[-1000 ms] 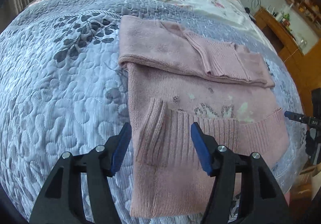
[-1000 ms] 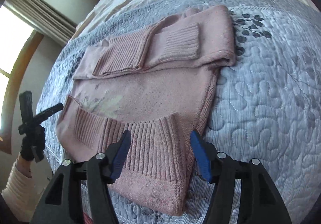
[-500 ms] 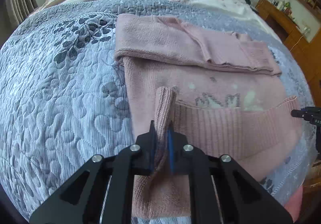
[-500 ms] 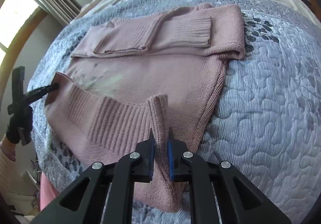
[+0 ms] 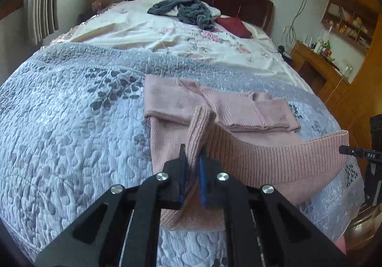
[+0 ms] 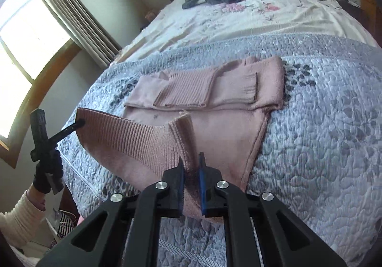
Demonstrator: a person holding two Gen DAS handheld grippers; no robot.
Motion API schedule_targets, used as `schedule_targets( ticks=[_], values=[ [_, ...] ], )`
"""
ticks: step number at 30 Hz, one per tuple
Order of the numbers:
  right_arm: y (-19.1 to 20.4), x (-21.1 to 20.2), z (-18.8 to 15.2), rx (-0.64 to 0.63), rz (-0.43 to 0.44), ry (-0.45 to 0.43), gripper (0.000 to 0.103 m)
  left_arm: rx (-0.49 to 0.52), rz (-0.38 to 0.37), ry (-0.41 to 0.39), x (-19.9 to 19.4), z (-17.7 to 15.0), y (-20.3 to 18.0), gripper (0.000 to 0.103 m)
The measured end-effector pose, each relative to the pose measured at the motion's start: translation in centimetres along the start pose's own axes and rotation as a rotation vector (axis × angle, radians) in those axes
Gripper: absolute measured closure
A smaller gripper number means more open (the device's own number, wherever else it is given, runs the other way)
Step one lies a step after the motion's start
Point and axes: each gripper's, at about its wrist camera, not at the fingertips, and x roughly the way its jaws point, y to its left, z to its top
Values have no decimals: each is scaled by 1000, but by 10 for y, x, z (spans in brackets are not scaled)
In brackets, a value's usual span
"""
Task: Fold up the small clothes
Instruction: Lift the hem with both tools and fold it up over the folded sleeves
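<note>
both hand-held grippers, left (image 5: 191,172) and right (image 6: 191,172), clamped on sweater (image 5: 250,161) hem corners, lifted ahead for folding over sleeves.

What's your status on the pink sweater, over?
Left gripper and right gripper both shut on pink sweater hem. Hem lifted off the grey quilt, sleeves folded across top. Nothing in the way.
</note>
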Motion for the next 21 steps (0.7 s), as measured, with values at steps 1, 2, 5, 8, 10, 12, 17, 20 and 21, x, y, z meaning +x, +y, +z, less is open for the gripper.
schedule_targets(
  ticks=[1,2,5,8,10,12,17,20,21],
  values=[
    [1,-2,10,-4,0,-13,94,-5,-10,-13,1,11,-1,95],
    [3,-3,21,-11,-7,-25,94,-7,-15,-24,1,22,-2,95],
    [4,-2,55,-31,-38,-55,94,10,-7,-62,9,54,-9,95],
    [-4,8,86,-17,-54,-72,94,9,3,-81,27,85,-9,95],
    [-13,19,106,-5,-70,-74,94,-10,5,-84,41,102,-5,95],
    [-24,32,125,17,-78,-72,94,-31,10,-83,59,117,0,95],
    [-51,68,162,60,-102,-65,94,-68,28,-60,106,147,16,95],
    [-67,93,176,85,-114,-46,94,-79,35,-33,137,157,24,95],
    [-73,103,178,92,-121,-34,94,-79,41,-19,147,157,26,95]
  ],
)
